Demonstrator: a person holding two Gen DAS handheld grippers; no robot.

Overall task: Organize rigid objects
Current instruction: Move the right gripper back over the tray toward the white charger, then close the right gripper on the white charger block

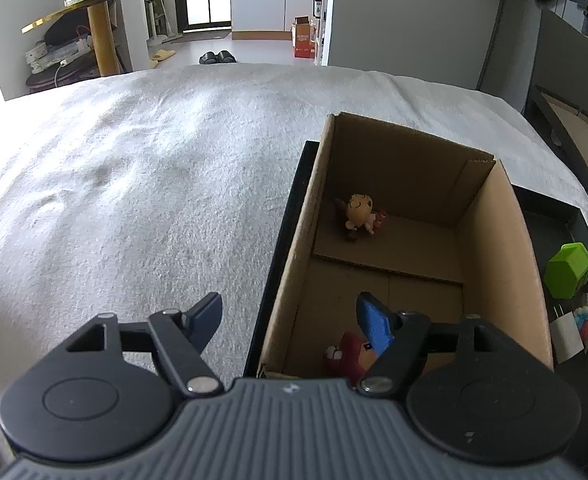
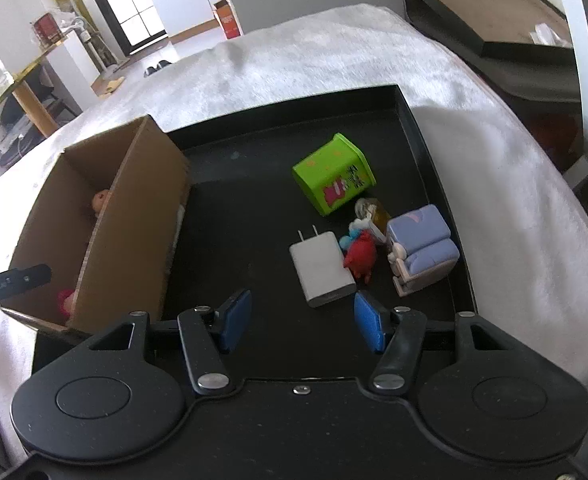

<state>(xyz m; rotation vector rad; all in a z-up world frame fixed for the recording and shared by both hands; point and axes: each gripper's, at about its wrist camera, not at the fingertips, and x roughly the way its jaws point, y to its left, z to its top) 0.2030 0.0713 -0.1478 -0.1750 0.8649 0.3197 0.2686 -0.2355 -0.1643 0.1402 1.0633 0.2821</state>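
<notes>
- A red toy [image 1: 347, 354] lies on the floor of the cardboard box [image 1: 505, 248], right under the left gripper [image 1: 290, 320], whose jaws are released and hold nothing.
- A round-headed figurine [image 1: 359, 214] sits at the box's far end, well ahead of those jaws.
- The right gripper [image 2: 301, 320] is spread apart and empty, with the white charger [image 2: 321, 270] just ahead of its fingertips.
- Beyond the charger: a red figure [image 2: 361, 258], a lilac toy [image 2: 421, 246] and a green box [image 2: 333, 174], all on the black tray [image 2: 234, 216].
</notes>
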